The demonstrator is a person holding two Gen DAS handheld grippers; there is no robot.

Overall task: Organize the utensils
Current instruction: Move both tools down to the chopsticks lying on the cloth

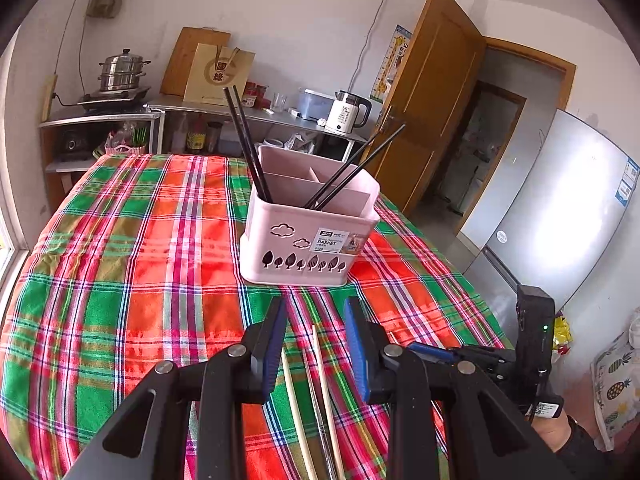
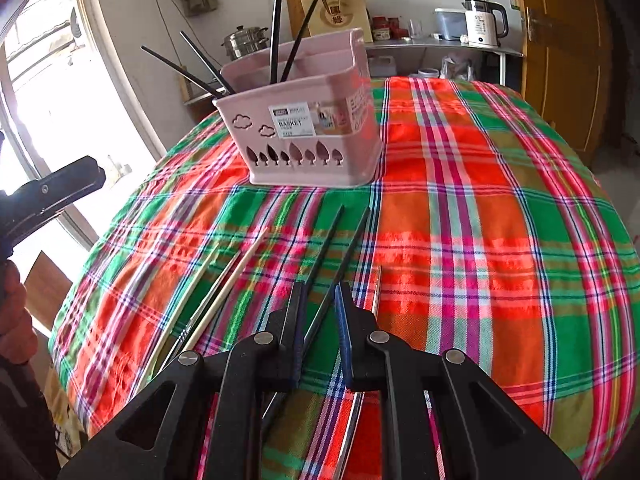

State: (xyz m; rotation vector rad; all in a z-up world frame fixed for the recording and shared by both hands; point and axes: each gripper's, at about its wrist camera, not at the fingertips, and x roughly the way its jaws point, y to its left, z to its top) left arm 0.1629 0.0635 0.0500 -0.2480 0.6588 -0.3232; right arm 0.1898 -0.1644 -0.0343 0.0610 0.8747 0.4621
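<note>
Plaid-covered table, pink basket, loose chopsticks

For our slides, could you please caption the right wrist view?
Right gripper closing around two black chopsticks on the plaid tablecloth, pink utensil basket ahead.

Left gripper spread wide; right gripper narrowed.

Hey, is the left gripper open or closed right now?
Open. The left gripper shows a wide gap between its blue pads, with pale chopsticks lying on the plaid cloth in that gap, ungripped.
</note>
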